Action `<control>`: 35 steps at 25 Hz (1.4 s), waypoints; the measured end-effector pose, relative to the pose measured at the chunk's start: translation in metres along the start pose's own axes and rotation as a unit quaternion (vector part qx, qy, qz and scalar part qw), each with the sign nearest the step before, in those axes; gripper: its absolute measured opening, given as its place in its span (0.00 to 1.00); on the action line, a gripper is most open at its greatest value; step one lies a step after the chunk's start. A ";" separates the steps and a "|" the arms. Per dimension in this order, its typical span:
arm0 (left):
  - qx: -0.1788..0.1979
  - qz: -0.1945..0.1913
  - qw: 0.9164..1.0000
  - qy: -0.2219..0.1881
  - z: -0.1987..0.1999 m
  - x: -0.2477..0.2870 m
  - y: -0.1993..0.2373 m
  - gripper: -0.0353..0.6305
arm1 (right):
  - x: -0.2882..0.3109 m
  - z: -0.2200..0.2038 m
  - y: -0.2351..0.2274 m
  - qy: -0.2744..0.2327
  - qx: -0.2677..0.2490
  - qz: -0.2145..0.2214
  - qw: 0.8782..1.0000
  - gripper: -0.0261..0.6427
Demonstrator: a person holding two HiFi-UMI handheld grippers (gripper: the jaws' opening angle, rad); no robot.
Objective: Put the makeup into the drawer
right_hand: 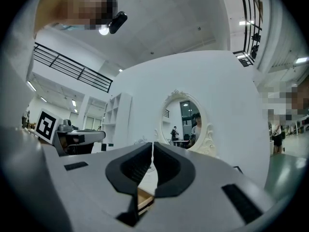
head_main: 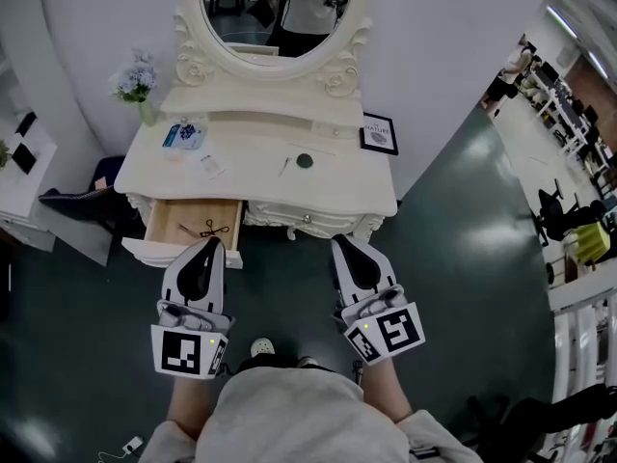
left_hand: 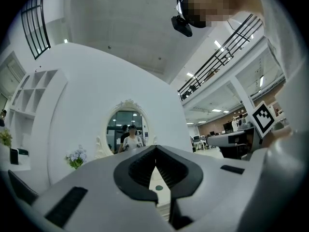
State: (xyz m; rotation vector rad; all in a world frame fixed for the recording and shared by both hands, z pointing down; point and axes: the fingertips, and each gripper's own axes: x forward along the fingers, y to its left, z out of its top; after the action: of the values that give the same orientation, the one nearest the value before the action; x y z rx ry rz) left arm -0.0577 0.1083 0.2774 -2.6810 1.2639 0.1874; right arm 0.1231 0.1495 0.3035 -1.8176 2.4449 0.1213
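The white dressing table point(head_main: 337, 186) stands ahead of me, its left drawer point(head_main: 166, 222) pulled open with a black looped tool point(head_main: 214, 229) lying inside. On the tabletop lie a round dark compact point(head_main: 305, 161), a thin stick point(head_main: 285, 166), a small clear packet point(head_main: 212, 167) and a blue-and-clear item point(head_main: 182, 133). My left gripper point(head_main: 207, 243) hovers just in front of the open drawer, shut and empty point(left_hand: 155, 148). My right gripper point(head_main: 345, 242) hangs before the table's right half, also shut with nothing in it point(right_hand: 152, 144). The compact point(left_hand: 159, 188) shows through the left jaws' gap.
An oval mirror point(head_main: 280, 13) tops the table. A framed picture point(head_main: 379, 133) stands at the back right, a vase of flowers point(head_main: 138, 80) at the back left. A dark object point(head_main: 77, 205) lies on the floor to the left. White shelves point(head_main: 19, 162) stand beyond it.
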 end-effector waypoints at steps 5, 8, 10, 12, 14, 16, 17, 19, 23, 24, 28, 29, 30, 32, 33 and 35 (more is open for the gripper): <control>0.002 -0.008 1.000 -0.007 -0.002 0.007 0.017 0.07 | 0.016 -0.006 0.001 0.005 -0.001 -0.008 1.000 0.08; 0.005 -0.018 1.000 -0.009 -0.005 0.011 0.024 0.07 | 0.024 -0.010 0.004 0.004 0.000 -0.015 1.000 0.08; 0.007 -0.025 1.000 -0.009 -0.008 0.014 0.028 0.07 | 0.028 -0.012 0.006 0.003 -0.002 -0.018 1.000 0.08; 0.006 -0.028 1.000 -0.007 -0.012 0.016 0.033 0.07 | 0.032 -0.015 0.009 0.005 -0.006 -0.020 1.000 0.08; 0.003 -0.028 1.000 -0.006 -0.015 0.019 0.037 0.07 | 0.036 -0.019 0.009 0.010 -0.008 -0.020 1.000 0.08; 0.002 -0.030 1.000 -0.007 -0.018 0.024 0.039 0.07 | 0.040 -0.022 0.007 0.014 -0.008 -0.020 1.000 0.08; 0.002 -0.031 0.999 -0.007 -0.020 0.027 0.040 0.07 | 0.042 -0.024 0.005 0.015 -0.008 -0.021 1.000 0.08; 0.003 -0.033 0.999 -0.005 -0.025 0.034 0.042 0.07 | 0.049 -0.027 -0.001 0.016 -0.007 -0.022 1.000 0.08; 0.002 -0.028 1.000 0.000 -0.031 0.052 0.048 0.07 | 0.066 -0.034 -0.016 0.022 -0.002 -0.020 1.000 0.08; 0.002 -0.027 1.000 0.001 -0.031 0.058 0.049 0.07 | 0.071 -0.034 -0.021 0.023 -0.002 -0.018 1.000 0.08; 0.001 -0.022 1.000 -0.005 -0.031 0.087 0.057 0.07 | 0.096 -0.036 -0.043 0.025 -0.003 -0.013 1.000 0.08; 0.000 -0.020 1.000 -0.006 -0.032 0.094 0.059 0.07 | 0.102 -0.037 -0.048 0.027 -0.003 -0.011 1.000 0.08; -0.001 -0.019 1.000 -0.007 -0.033 0.102 0.060 0.07 | 0.107 -0.038 -0.054 0.029 -0.004 -0.010 1.000 0.08; -0.001 -0.017 1.000 -0.007 -0.036 0.116 0.060 0.07 | 0.117 -0.040 -0.066 0.033 -0.005 -0.007 0.999 0.08; -0.001 -0.017 1.000 -0.007 -0.037 0.123 0.060 0.07 | 0.122 -0.041 -0.072 0.035 -0.005 -0.005 0.999 0.08; -0.001 -0.015 1.000 -0.006 -0.039 0.138 0.060 0.07 | 0.133 -0.044 -0.084 0.039 -0.004 -0.001 0.999 0.08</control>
State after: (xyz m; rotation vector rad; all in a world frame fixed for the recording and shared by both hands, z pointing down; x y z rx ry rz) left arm -0.0154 -0.0410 0.2835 -2.6940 1.2198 0.2005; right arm 0.1641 -0.0058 0.3299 -1.8621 2.4984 0.0618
